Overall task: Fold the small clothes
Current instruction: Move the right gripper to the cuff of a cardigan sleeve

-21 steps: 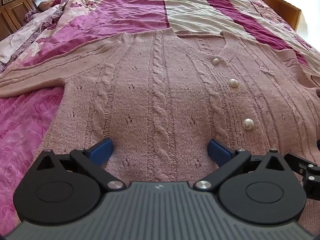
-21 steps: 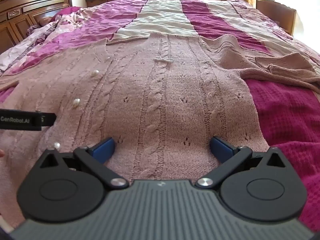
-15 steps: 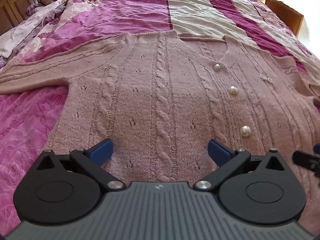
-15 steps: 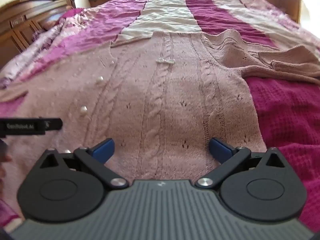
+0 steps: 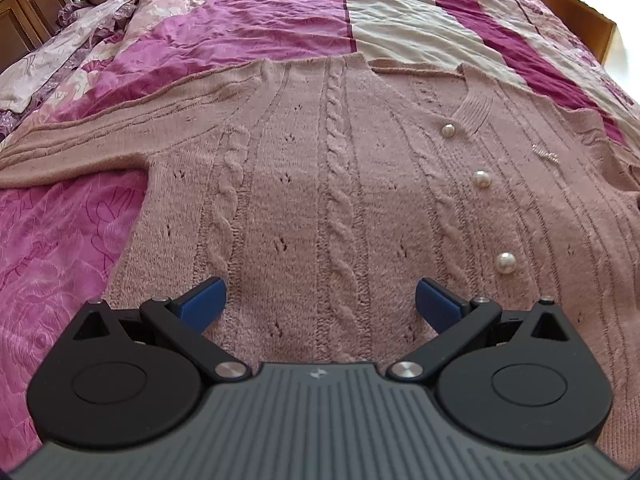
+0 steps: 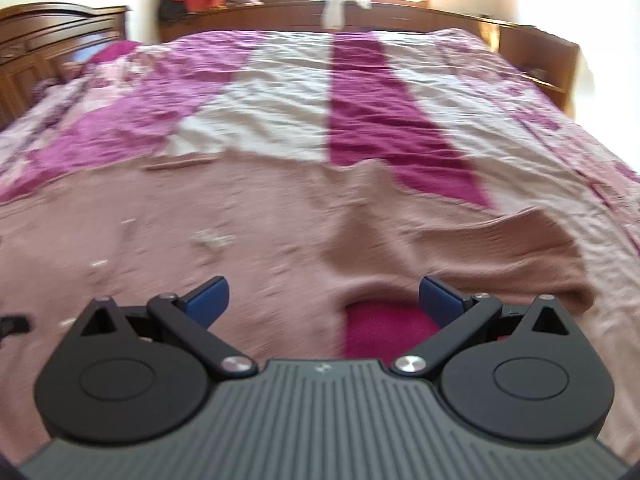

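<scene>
**Hovering wide over the knit, nothing gripped yet**

Hanging above the dusty-pink cable-knit cardigan [image 5: 332,184], the left gripper [image 5: 320,304] has its blue pads spread far apart, nothing between them but knit lying flat below. The garment is spread face-up on the pink, magenta and cream striped bedspread [image 5: 400,20], its body straight ahead of the left claw, one sleeve [image 5: 100,140] trailing off ahead and to the left, round pearl buttons [image 5: 505,263] just ahead-right of the right-hand pad.

Over on the other side, the right gripper [image 6: 322,298] is just as wide and just as empty, its view smeared with blur. Bunched, rumpled knit [image 6: 500,248] sits ahead-right of it, at the garment's side edge.

Now the risks, as I read them. Pinch down on that open, fluffy knit and a pad could snag a loop, or catch only the top layer so the front panel peels away from the back. Grab near the pearl buttons and the pad may slip off one. That bunched sleeve, folded as it lies, would lock a lump into the fold.
</scene>
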The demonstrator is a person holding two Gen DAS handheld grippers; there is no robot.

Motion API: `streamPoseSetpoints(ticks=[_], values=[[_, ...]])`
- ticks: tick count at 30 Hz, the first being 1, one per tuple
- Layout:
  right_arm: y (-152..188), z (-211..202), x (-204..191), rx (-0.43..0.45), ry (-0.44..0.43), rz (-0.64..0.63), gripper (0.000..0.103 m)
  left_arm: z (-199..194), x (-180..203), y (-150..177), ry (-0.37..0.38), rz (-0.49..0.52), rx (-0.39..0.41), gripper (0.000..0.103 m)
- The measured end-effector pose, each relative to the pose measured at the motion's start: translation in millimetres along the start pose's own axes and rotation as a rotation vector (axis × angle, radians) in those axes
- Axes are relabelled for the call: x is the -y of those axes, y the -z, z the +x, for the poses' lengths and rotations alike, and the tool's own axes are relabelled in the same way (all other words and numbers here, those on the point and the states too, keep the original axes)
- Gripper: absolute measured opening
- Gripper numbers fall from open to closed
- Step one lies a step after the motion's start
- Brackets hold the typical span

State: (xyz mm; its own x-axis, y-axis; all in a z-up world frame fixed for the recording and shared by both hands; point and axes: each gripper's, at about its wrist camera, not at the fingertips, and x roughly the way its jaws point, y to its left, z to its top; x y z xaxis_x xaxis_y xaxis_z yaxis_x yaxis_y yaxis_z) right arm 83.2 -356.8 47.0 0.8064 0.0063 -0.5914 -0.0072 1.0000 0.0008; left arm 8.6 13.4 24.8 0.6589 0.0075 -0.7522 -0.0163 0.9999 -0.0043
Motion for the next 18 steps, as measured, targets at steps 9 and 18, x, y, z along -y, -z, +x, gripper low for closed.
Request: streamPoseSetpoints(ticks=[9, 18], values=[[-6.5, 46.9, 42.3, -0.014, 0.139, -0.025, 0.089, 6.6, 5.4, 0.9, -0.02, 0.031, -0.007, 0.103], [6.6, 62.1, 54.5, -0.041, 0.112, 0.005, 0.074, 14.1, 8.2, 1.0, -0.028, 0.038, -0.004, 0.103]])
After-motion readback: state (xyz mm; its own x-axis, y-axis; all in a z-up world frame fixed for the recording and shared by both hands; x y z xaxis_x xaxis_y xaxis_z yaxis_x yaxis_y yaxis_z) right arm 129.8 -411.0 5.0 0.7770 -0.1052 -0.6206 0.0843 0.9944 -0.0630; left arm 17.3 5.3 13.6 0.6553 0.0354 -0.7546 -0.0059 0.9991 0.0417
